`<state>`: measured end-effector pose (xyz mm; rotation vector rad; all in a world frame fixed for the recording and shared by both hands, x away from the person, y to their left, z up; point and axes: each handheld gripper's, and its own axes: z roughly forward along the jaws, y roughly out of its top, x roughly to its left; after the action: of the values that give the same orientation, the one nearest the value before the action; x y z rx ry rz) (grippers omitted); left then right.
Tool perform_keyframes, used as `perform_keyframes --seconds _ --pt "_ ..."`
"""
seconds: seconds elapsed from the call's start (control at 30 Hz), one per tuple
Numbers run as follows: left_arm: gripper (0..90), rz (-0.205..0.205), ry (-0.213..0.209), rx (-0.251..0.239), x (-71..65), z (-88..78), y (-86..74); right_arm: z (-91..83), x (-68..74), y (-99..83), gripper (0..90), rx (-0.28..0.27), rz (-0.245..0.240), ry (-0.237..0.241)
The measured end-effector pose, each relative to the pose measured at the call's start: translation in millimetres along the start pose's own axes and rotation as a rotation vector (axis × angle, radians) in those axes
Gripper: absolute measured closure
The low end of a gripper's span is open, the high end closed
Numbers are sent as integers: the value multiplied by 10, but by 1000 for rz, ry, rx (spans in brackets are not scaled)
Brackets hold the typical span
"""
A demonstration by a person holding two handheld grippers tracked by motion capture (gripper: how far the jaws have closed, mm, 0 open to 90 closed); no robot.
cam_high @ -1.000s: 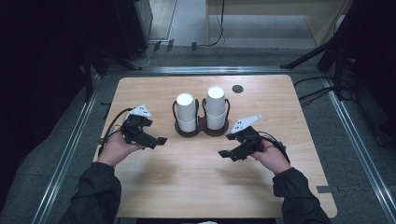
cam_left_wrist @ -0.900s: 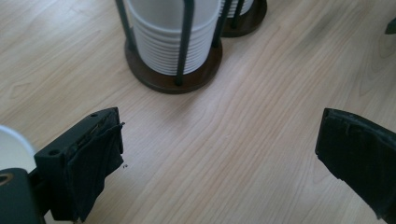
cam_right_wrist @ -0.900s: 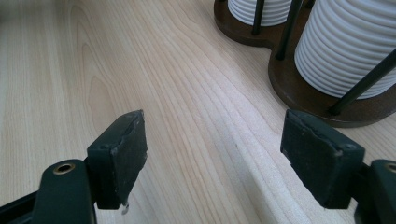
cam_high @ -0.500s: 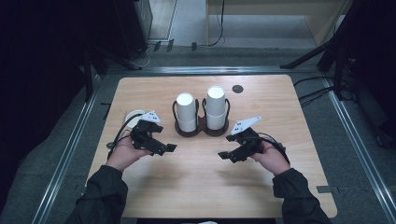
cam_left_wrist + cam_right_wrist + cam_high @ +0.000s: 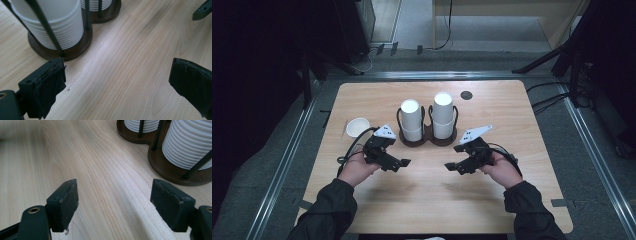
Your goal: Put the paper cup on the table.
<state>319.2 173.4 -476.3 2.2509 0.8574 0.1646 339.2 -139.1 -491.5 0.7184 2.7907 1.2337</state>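
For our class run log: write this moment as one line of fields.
left tongs: open, empty | right tongs: open, empty | cup stacks: in holder | single cup: on table, left of holder

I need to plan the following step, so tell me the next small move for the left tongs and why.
Probably ease the left tongs forward toward the nearer cup stack in the dark holder. Their jaws stand wide open with nothing between them, low over bare table, and that stack sits just ahead in the left gripper view.
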Motion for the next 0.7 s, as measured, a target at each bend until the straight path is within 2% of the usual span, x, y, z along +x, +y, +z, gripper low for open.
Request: perform_keyframes --seconds 0.1,0.23,0.57,0.67,0.7 --pt "12 25 17 19 -60 72 8 4 4 -2 227 2 -3 -3" --pt "12 27 21 20 -106 166 17 9 21 -21 228 8 -6 -5" --pt "12 21 -6 9 -155 342 63 2 53 -87 228 22 -2 -13" --pt "12 35 -13 7 -179 387 79 2 66 -104 227 25 -3 -17" --pt "12 51 -10 9 -187 405 84 3 68 -109 228 26 -2 -17"
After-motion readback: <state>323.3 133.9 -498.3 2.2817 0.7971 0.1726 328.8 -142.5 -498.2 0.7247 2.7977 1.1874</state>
